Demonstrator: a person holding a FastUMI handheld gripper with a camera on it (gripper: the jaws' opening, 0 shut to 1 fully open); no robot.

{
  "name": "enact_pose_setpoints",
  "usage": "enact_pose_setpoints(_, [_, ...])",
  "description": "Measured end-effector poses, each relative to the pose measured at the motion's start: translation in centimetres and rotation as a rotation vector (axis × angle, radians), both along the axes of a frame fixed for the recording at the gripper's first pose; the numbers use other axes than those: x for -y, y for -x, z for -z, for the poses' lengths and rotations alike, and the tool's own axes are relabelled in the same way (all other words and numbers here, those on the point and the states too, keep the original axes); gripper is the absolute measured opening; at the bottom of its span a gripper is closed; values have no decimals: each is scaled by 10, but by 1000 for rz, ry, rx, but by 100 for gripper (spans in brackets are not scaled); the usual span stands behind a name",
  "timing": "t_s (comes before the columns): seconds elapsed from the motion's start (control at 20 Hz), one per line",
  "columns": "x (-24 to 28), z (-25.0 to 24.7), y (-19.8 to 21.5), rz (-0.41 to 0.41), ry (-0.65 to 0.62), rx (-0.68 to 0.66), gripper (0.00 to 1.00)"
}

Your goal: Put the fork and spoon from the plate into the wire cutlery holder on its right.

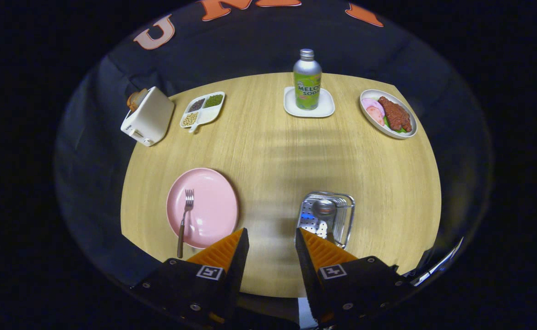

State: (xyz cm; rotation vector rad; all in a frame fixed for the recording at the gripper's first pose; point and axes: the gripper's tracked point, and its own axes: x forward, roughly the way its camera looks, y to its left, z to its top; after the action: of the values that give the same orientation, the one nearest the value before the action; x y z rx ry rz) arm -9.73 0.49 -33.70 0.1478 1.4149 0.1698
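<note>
A pink plate (211,201) lies on the wooden table ahead of my left finger. On its left half rests a fork (184,220), tines pointing away, its brown handle reaching over the near rim. The wire cutlery holder (342,215) stands to the plate's right, just beyond my right finger. A spoon (324,208) sits in it, bowl up. My gripper (272,238) hovers high over the table's near edge, between plate and holder, open with nothing between its fingers.
At the table's far side stand a white toaster (148,117) with bread, a divided dish of beans (203,109), a green soda bottle (307,82) on a white coaster (326,107), and an oval plate of meat (388,113).
</note>
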Motion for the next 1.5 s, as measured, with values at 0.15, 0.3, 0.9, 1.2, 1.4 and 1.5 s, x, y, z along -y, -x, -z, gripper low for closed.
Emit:
enact_pose_setpoints(0.15, [-46,-7,-3,-54,-26,28,71])
enact_pose_setpoints(0.3, [-101,-2,2,-54,-58,10,81])
enact_pose_setpoints(0.9, [-197,84,44,-100,16,-182,85])
enact_pose_setpoints(1.2, [-199,111,45,-102,80,-226,58])
enact_pose_setpoints(1.4, [-205,119,54,-87,89,-289,33])
enact_pose_setpoints(1.5, [-207,122,58,-85,83,-302,20])
